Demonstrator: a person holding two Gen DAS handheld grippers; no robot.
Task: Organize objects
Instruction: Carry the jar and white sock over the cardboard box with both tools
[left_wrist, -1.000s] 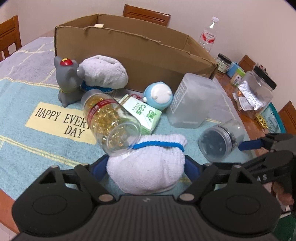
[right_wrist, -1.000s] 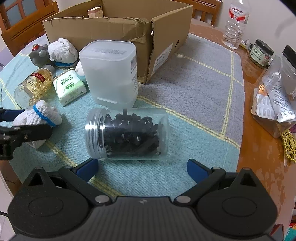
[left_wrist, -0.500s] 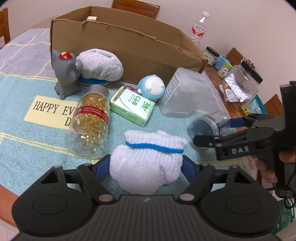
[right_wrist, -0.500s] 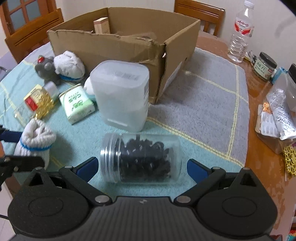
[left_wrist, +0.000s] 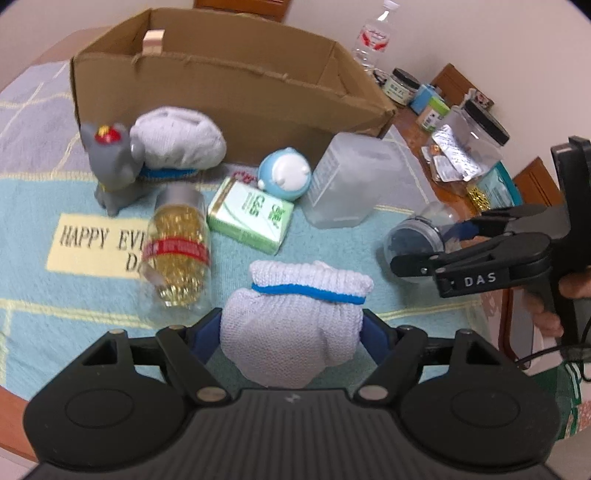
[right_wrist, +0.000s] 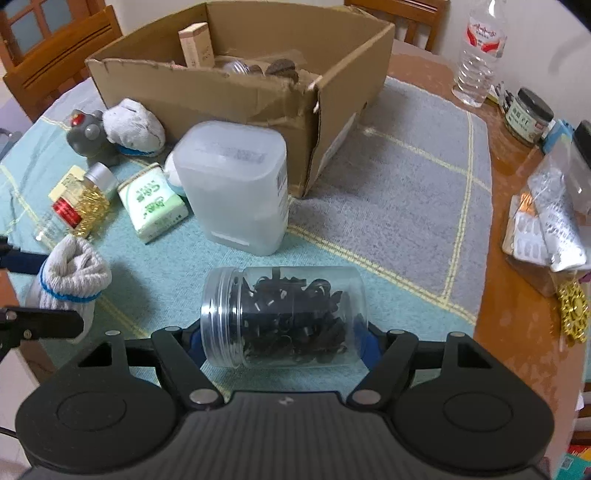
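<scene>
Left gripper (left_wrist: 291, 332) pinches a rolled white sock (left_wrist: 295, 325) with a blue band at the near table edge; right gripper (right_wrist: 282, 345) clamps a clear jar (right_wrist: 284, 317) of dark pieces, lying on its side. The cardboard box (right_wrist: 258, 99) already holds a few items; judged early, since a capsule bottle (left_wrist: 177, 254), green packet (left_wrist: 253, 218) and frosted container (right_wrist: 236, 184) lie outside it.

- The right tool (right_wrist: 282, 341) grips a clear jar (right_wrist: 284, 317) of dark pieces, lying on its side, lid to the left.
- Just beyond it stands a frosted plastic container (right_wrist: 236, 184), with an open cardboard box (right_wrist: 243, 88) behind.
- At near left, the left tool (right_wrist: 22, 291) clamps a white sock bundle (right_wrist: 68, 278).
- A water bottle (right_wrist: 478, 51) stands far right on the counter (right_wrist: 517, 325).
</scene>
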